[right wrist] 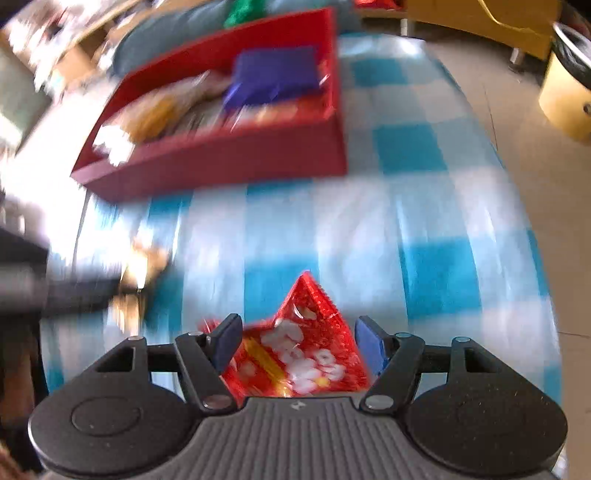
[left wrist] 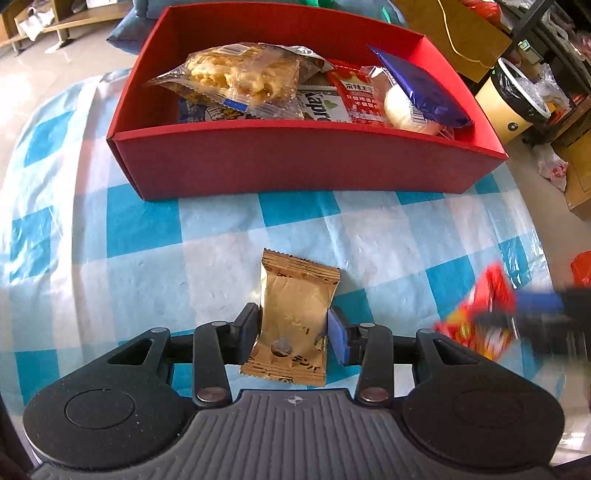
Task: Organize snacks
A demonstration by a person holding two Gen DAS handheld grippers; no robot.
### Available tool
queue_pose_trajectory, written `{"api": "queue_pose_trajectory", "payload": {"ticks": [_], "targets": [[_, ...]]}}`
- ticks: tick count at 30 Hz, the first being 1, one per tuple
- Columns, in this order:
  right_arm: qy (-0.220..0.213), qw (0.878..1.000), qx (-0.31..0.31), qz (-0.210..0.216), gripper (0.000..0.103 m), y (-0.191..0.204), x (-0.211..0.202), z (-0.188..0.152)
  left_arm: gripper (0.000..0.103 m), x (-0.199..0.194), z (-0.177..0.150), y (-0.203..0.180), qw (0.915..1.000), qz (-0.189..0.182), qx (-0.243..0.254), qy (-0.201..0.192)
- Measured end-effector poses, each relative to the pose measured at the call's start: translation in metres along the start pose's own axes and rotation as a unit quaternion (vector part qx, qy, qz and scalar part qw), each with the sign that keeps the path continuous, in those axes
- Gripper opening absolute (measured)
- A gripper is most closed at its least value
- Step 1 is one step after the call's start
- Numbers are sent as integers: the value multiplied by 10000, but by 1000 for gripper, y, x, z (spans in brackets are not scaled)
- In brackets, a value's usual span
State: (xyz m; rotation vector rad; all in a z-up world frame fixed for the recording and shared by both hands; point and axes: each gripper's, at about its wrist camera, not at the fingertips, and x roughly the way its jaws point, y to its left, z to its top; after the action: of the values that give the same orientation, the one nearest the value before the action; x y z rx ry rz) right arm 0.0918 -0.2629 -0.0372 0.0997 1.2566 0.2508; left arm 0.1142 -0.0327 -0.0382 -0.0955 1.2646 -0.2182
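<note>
My left gripper [left wrist: 293, 326] is shut on a gold-brown snack packet [left wrist: 295, 314] and holds it over the blue checked tablecloth [left wrist: 147, 229]. My right gripper [right wrist: 297, 341] is shut on a shiny red snack packet [right wrist: 299, 354]; that gripper and packet also show blurred at the right of the left wrist view [left wrist: 480, 321]. A red box [left wrist: 295, 162] stands ahead at the far side of the table. It holds several snacks, among them a clear pack of yellow crackers [left wrist: 240, 77] and a purple packet [left wrist: 421, 88]. The right wrist view is motion-blurred and shows the box [right wrist: 221, 158] up left.
The table's right edge [left wrist: 535, 236] drops to a tiled floor. A yellow bin with a black liner [left wrist: 513, 99] stands on the floor at the right, beside dark shelving. Wooden furniture [left wrist: 55, 22] stands at the back left.
</note>
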Motion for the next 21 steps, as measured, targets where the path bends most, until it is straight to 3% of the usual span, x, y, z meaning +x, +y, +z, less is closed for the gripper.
{"api": "queue_pose_trajectory", "payload": {"ticks": [3,5,7,10,12,13,16,21], "targets": [[-244,9985,383,-294,62,-13,-20,-22,51,-2,-3,0,10000,17,26,-16],[-344,9945,945,-278,62,-27,-27,-34,58,-2,-4,-2,10000,-11,0,-7],[-250,9947,991,-149,62,-25,-28,-46,66,-1,-3,-4,10000,-46,29,25],[-279,9989,5,-377,62,6,-34,-57,77,0,-2,-7,9999,29,93,57],[-53,9943,-897,-572,62,28,-35,-63,76,1,-3,-7,9999,69,120,29],[72,9929,-1061,-536,62,35,-35,-65,75,0,-3,-6,9999,76,102,14],[455,9976,-511,-103,62,33,-26,-68,73,0,-1,-5,9999,75,76,-8],[383,9907,937,907,62,21,-3,-64,73,0,0,-4,10000,29,12,-5]]}}
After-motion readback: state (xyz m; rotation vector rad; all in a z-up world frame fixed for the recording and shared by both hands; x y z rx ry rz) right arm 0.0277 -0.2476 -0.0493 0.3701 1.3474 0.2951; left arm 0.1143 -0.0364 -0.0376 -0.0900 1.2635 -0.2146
